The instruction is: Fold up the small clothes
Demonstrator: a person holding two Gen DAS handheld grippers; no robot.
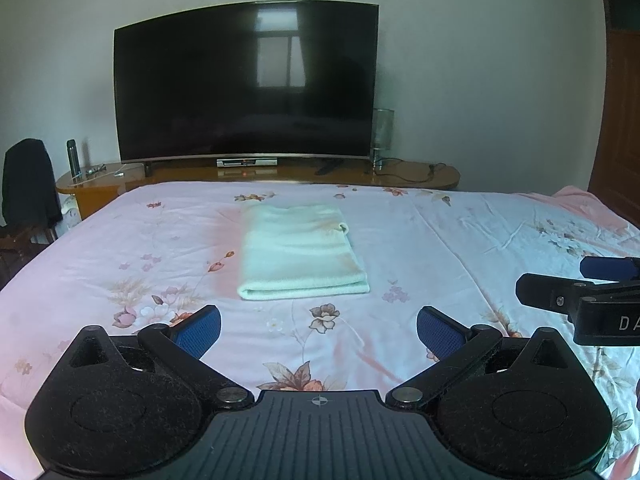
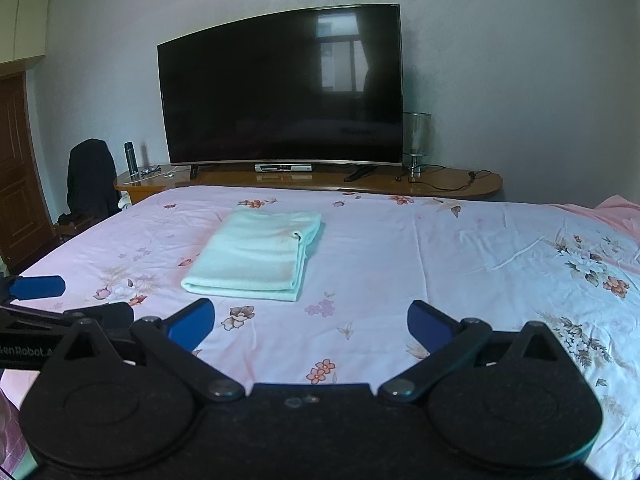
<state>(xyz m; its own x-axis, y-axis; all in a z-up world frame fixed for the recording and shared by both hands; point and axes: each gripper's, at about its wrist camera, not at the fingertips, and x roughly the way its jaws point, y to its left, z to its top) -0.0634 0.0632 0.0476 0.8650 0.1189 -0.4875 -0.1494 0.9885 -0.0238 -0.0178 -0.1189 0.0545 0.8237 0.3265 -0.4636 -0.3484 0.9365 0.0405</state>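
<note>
A pale mint towel lies folded into a neat rectangle on the floral bedsheet, out in front of both tools and apart from them. The left gripper hovers low over the sheet with its jaws spread wide and holding nothing; the right gripper beside it is just as wide and just as idle. If another fold is wanted, I'd reach for the two near corners together, pinch all the layers, and carry them evenly toward the television side so the edges stay square.
</note>
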